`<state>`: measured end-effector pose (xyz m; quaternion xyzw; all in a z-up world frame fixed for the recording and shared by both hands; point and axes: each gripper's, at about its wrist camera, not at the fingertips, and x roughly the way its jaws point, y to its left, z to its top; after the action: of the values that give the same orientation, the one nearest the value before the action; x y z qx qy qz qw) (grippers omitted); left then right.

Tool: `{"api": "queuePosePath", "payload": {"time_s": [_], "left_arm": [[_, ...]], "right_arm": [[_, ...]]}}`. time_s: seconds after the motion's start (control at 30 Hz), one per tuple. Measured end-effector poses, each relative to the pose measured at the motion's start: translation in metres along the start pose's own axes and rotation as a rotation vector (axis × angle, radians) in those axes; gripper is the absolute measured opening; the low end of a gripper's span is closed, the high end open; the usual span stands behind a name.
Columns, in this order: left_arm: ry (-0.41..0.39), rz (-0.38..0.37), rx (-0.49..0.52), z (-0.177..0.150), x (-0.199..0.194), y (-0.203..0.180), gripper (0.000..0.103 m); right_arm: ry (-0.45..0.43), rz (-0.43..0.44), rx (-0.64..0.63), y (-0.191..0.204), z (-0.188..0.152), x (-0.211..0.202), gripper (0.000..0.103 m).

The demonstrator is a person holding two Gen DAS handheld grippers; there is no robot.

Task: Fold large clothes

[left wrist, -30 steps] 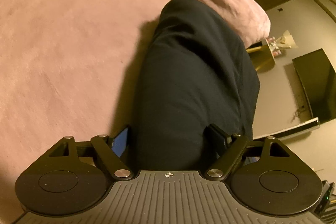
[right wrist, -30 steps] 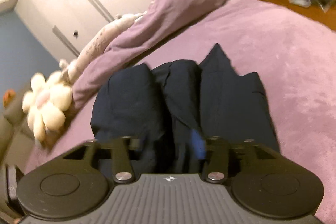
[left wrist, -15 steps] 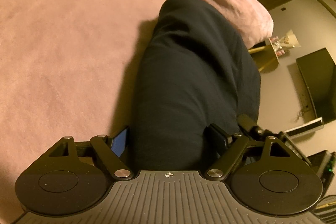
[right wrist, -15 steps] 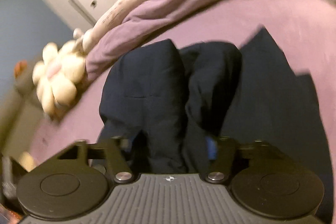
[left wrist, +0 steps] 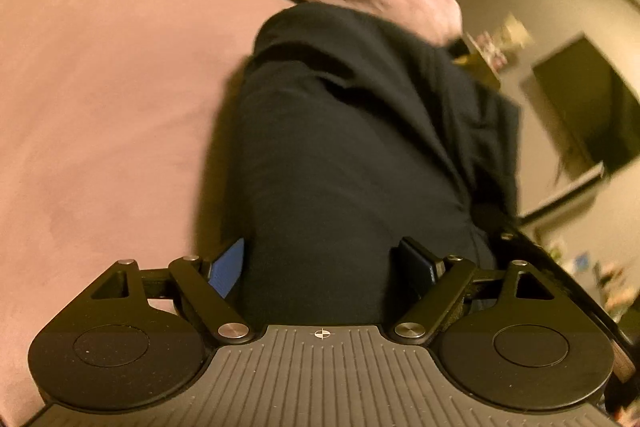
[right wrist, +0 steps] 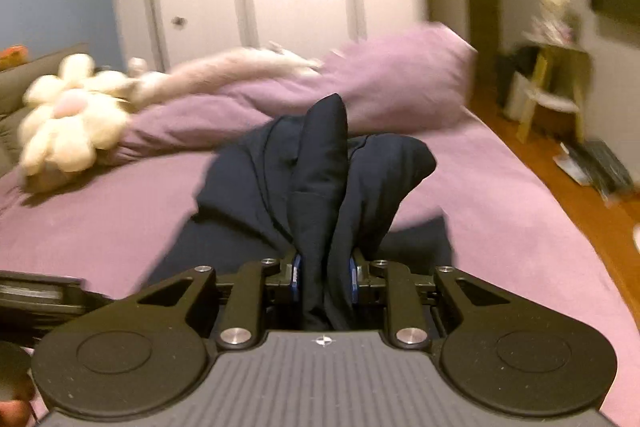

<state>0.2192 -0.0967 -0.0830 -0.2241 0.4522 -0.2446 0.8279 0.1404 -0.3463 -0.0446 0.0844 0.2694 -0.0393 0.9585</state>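
From the left wrist view, the left gripper has its jaws spread wide, with a thick fold of the dark navy cloth garment filling the gap between them; whether they press on it I cannot tell. The garment lies on the mauve fleece bedspread.

From the right wrist view, the right gripper is pressed together, pinching a bunched ridge of the garment lifted above the bedspread, near a cream flower-shaped plush toy and a mauve pillow
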Motion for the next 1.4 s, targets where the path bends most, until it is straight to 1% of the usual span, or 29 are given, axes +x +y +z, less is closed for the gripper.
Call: {"api": "queuePosePath", "payload": {"time_s": [0.07, 0.1, 0.17, 0.2, 0.23, 0.3, 0.37, 0.4, 0.43, 0.47, 0.5, 0.53, 0.57, 0.67, 0.7, 0.73, 0.77, 0.83, 0.9, 0.97, 1.03, 1.1, 1.13, 1.2, 1.23, 1.33, 1.4], "left_arm": [[0.006, 0.033, 0.069, -0.008, 0.009, -0.014, 0.086], [0.004, 0.047, 0.097, -0.012, 0.013, -0.019, 0.086], [-0.008, 0.082, 0.179, -0.019, 0.020, -0.028, 0.089], [-0.009, 0.098, 0.202, -0.021, 0.021, -0.029, 0.090], [-0.010, 0.105, 0.205, -0.022, 0.020, -0.030, 0.091], [-0.004, 0.095, 0.175, -0.018, 0.018, -0.022, 0.092], [-0.002, 0.081, 0.142, -0.015, 0.016, -0.015, 0.092], [-0.002, 0.082, 0.129, -0.014, 0.016, -0.013, 0.092], [-0.003, 0.084, 0.123, -0.014, 0.017, -0.015, 0.092], [-0.007, 0.086, 0.127, -0.016, 0.018, -0.017, 0.092], [-0.011, 0.091, 0.131, -0.017, 0.020, -0.020, 0.092], [-0.014, 0.094, 0.133, -0.017, 0.019, -0.021, 0.092], [-0.016, 0.094, 0.132, -0.019, 0.019, -0.023, 0.092], [-0.013, 0.089, 0.102, -0.014, 0.018, -0.020, 0.091], [-0.018, 0.091, 0.090, -0.012, 0.016, -0.019, 0.089], [-0.030, 0.094, 0.074, -0.011, 0.013, -0.018, 0.088], [-0.050, 0.107, 0.060, -0.007, 0.011, -0.019, 0.087], [-0.109, 0.159, 0.071, 0.001, 0.012, -0.026, 0.085], [-0.175, 0.205, 0.074, 0.012, 0.019, -0.034, 0.085], [-0.235, 0.219, 0.037, 0.023, 0.034, -0.041, 0.086], [-0.273, 0.257, 0.040, 0.028, 0.055, -0.046, 0.087], [-0.273, 0.302, 0.060, 0.025, 0.076, -0.047, 0.087], [-0.269, 0.310, 0.056, 0.023, 0.084, -0.044, 0.088], [-0.282, 0.344, 0.063, 0.018, 0.095, -0.037, 0.096], [-0.297, 0.361, 0.069, 0.012, 0.101, -0.031, 0.098], [-0.317, 0.350, 0.021, 0.007, 0.113, -0.013, 0.101], [-0.348, 0.357, 0.036, 0.001, 0.121, -0.011, 0.101]], "right_arm": [[0.059, -0.051, 0.042, -0.022, -0.017, 0.015, 0.022], [0.081, -0.064, 0.047, -0.029, -0.027, 0.023, 0.025], [0.092, -0.091, 0.042, -0.040, -0.045, 0.034, 0.033], [0.088, -0.088, 0.046, -0.043, -0.047, 0.032, 0.034], [0.083, -0.081, 0.062, -0.044, -0.043, 0.027, 0.035], [0.070, -0.083, 0.109, -0.049, -0.031, 0.011, 0.036], [0.008, -0.085, 0.171, -0.049, -0.015, -0.009, 0.036], [-0.017, -0.069, 0.202, -0.050, -0.007, -0.014, 0.036], [-0.033, -0.024, 0.239, -0.046, 0.003, -0.016, 0.036], [-0.041, 0.040, 0.271, -0.043, 0.012, -0.015, 0.036], [-0.044, 0.085, 0.279, -0.036, 0.018, -0.010, 0.036], [-0.040, 0.111, 0.268, -0.028, 0.024, -0.002, 0.036], [-0.033, 0.111, 0.240, -0.019, 0.027, 0.010, 0.036], [-0.043, 0.024, 0.108, 0.001, 0.022, 0.054, 0.036], [-0.029, -0.021, 0.077, 0.004, 0.016, 0.068, 0.035], [-0.012, -0.085, 0.047, 0.003, 0.007, 0.084, 0.035], [-0.011, -0.123, 0.016, 0.003, -0.003, 0.091, 0.033], [-0.024, -0.178, -0.024, 0.004, -0.018, 0.101, 0.033], [-0.044, -0.211, -0.026, 0.000, -0.026, 0.103, 0.033], [-0.054, -0.232, -0.043, -0.002, -0.030, 0.104, 0.033], [-0.059, -0.246, -0.062, -0.001, -0.034, 0.107, 0.033], [-0.070, -0.249, -0.070, -0.005, -0.039, 0.107, 0.033], [-0.076, -0.240, -0.057, -0.009, -0.042, 0.110, 0.033], [-0.074, -0.219, -0.031, -0.016, -0.044, 0.115, 0.033], [-0.082, -0.214, -0.031, -0.016, -0.046, 0.117, 0.033], [-0.107, -0.228, -0.054, -0.013, -0.055, 0.122, 0.033], [-0.121, -0.233, -0.054, -0.014, -0.061, 0.126, 0.033]]}}
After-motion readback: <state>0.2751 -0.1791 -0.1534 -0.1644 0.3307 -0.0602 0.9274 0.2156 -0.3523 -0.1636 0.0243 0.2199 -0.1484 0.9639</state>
